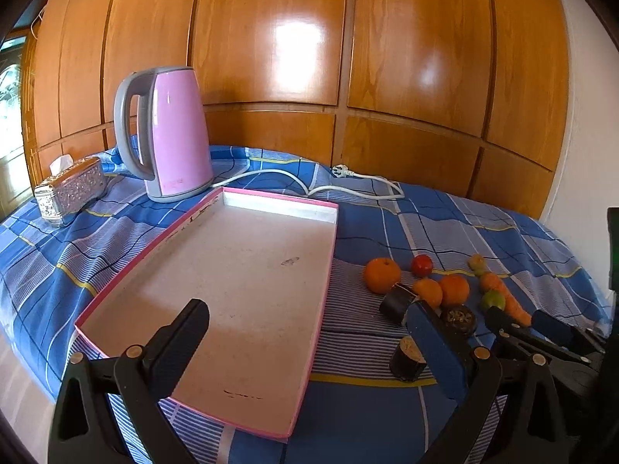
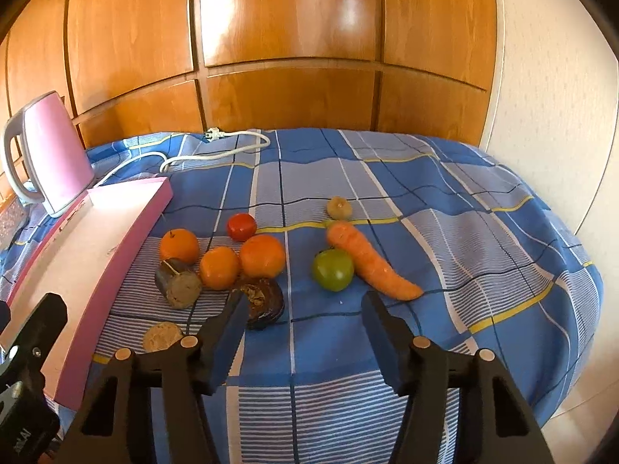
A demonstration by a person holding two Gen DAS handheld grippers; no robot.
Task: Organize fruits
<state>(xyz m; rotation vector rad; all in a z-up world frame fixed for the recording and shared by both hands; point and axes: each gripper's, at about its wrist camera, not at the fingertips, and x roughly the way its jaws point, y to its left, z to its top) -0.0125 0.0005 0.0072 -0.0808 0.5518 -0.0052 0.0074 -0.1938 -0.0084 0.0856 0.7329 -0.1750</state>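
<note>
From the left wrist, the left gripper [image 1: 309, 342] hangs with fingers spread wide and empty over the near end of the bare pink tray [image 1: 216, 417]; I judge it should keep clear of the drop zone. From the right wrist, the right gripper [image 2: 305, 309], wide and empty, faces the green fruit [image 2: 332, 269], smooth and round, just ahead between its fingertips beside the carrot [image 2: 367, 259]; close squarely across its middle.
</note>
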